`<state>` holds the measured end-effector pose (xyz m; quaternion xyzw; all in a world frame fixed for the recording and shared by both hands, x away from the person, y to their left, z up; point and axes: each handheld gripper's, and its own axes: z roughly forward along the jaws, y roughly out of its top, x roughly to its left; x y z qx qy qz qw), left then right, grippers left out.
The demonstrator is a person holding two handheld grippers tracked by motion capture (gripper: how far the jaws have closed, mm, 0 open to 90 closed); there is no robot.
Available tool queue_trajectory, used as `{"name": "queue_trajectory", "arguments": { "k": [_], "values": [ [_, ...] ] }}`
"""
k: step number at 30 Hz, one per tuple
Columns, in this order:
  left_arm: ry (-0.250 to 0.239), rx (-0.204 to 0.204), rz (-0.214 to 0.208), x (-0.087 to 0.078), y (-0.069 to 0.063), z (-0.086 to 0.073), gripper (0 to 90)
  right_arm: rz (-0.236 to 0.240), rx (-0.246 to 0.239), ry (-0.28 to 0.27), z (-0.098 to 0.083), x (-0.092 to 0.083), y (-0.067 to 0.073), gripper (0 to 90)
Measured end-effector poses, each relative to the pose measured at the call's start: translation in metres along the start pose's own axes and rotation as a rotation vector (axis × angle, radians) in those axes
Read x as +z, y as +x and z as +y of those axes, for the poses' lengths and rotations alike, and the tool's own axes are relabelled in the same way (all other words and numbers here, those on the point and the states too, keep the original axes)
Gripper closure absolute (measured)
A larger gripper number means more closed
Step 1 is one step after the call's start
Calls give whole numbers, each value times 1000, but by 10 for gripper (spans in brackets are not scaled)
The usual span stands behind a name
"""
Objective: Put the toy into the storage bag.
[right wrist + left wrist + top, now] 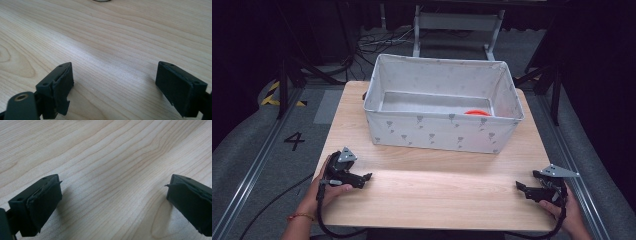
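While fabric bin [439,131] lies long axis across table [437,190], left gripper [364,178], right gripper [522,187] gape, holding nothing.

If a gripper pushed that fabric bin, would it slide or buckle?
The bin looks like soft cloth, so its wall would probably dent first. With little inside besides an orange thing, it is likely light and would slide on the smooth table.
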<state>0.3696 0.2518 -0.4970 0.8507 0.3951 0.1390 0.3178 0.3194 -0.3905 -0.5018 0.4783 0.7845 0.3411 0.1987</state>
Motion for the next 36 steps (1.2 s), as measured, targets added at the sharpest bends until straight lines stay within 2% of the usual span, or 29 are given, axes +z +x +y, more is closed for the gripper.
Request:
{"name": "queue_trajectory", "arguments": {
  "k": [21, 24, 31, 36],
  "values": [
    [0, 0, 0, 0, 0, 0, 2, -1, -1, 0, 0, 0, 0, 147],
    [1, 0, 0, 0, 0, 0, 2, -7, 6, 4, 0, 1, 0, 123],
    [3, -70, 44, 3, -4, 3, 1, -12, 9, 6, 1, 1, 0, 113],
    [1, -63, 47, 3, -4, 3, 0, -12, 9, 7, 1, 1, 0, 113]
  ]
}}
